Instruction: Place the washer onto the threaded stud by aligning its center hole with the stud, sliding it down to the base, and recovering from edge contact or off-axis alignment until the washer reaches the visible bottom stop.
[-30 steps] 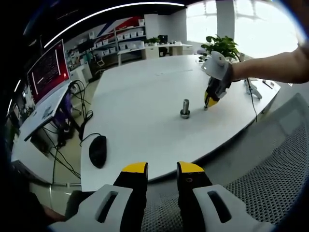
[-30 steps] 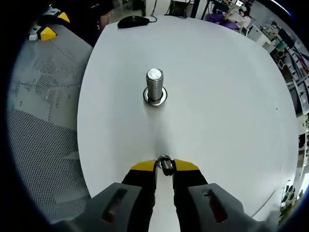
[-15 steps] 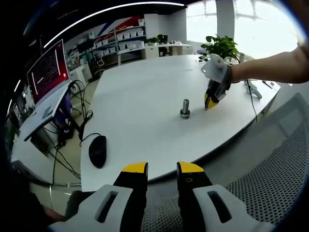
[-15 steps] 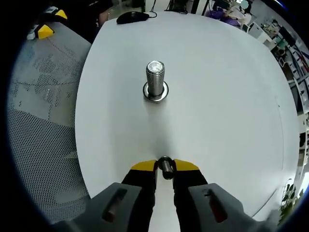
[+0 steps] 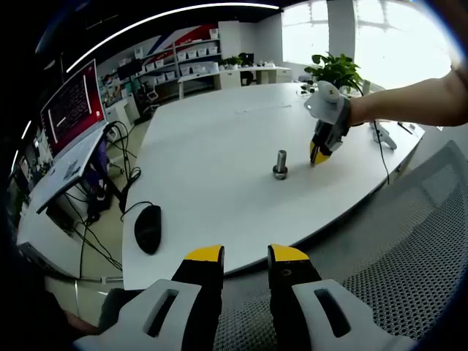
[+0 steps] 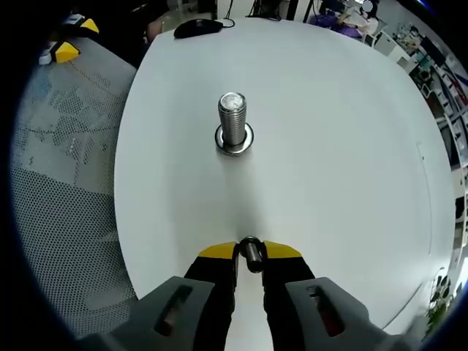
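Note:
A silver threaded stud [image 6: 233,129] stands upright on its round base on the white table [image 6: 344,146]; it also appears mid-table as the stud [image 5: 280,163] in the left gripper view. My right gripper [image 6: 249,251] hovers a short way from the stud, shut on a small metal washer [image 6: 251,248] held edge-on between its yellow tips. In the left gripper view the right gripper [image 5: 319,153] is just right of the stud, held by a person's arm. My left gripper [image 5: 245,254] is open, with nothing between its tips, off the table's near edge above a mesh chair.
A black mouse [image 5: 148,227] lies near the table's left edge, with cables [image 5: 121,157] and a red-lit monitor [image 5: 72,106] beyond. A grey mesh chair [image 6: 58,183] borders the table. A plant [image 5: 335,69] stands at the far right.
The right gripper has edged a little closer to the stud with the washer in it. The left gripper has stayed still.

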### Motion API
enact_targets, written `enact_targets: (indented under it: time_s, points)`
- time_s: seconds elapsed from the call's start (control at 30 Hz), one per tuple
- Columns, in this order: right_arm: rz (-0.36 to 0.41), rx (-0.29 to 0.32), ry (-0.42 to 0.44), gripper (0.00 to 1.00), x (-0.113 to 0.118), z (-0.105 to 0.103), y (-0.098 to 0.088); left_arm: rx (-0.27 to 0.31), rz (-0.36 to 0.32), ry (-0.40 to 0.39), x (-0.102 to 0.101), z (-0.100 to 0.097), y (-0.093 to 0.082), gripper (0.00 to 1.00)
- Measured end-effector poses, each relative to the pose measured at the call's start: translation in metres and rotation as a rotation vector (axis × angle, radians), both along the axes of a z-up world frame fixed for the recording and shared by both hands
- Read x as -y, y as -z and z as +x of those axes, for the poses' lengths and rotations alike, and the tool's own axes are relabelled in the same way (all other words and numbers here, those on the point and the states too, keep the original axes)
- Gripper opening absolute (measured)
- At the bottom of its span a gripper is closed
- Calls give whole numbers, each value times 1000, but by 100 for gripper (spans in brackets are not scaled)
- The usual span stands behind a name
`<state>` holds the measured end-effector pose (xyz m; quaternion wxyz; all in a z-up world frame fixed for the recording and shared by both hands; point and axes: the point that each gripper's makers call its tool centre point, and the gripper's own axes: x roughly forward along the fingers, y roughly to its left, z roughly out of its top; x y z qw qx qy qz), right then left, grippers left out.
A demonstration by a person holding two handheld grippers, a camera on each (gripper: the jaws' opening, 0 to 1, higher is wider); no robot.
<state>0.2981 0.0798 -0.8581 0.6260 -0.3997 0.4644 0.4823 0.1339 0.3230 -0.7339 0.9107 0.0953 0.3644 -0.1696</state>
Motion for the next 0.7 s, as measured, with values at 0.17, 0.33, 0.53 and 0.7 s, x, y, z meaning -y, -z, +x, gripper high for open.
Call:
enact_targets:
  time_s: [0.17, 0.33, 0.53, 0.7]
  points:
    - [32, -15, 22, 16, -2, 1, -3, 0, 0, 0, 0, 0, 0, 22]
    - [17, -16, 18, 17, 3, 4, 1, 0, 0, 0, 0, 0, 0, 22]
    - [8, -20, 14, 16, 4, 1, 5, 1, -1, 0, 0, 0, 0, 22]
    - [19, -21, 29, 16, 1, -2, 3, 2, -1, -1, 0, 0, 0, 22]
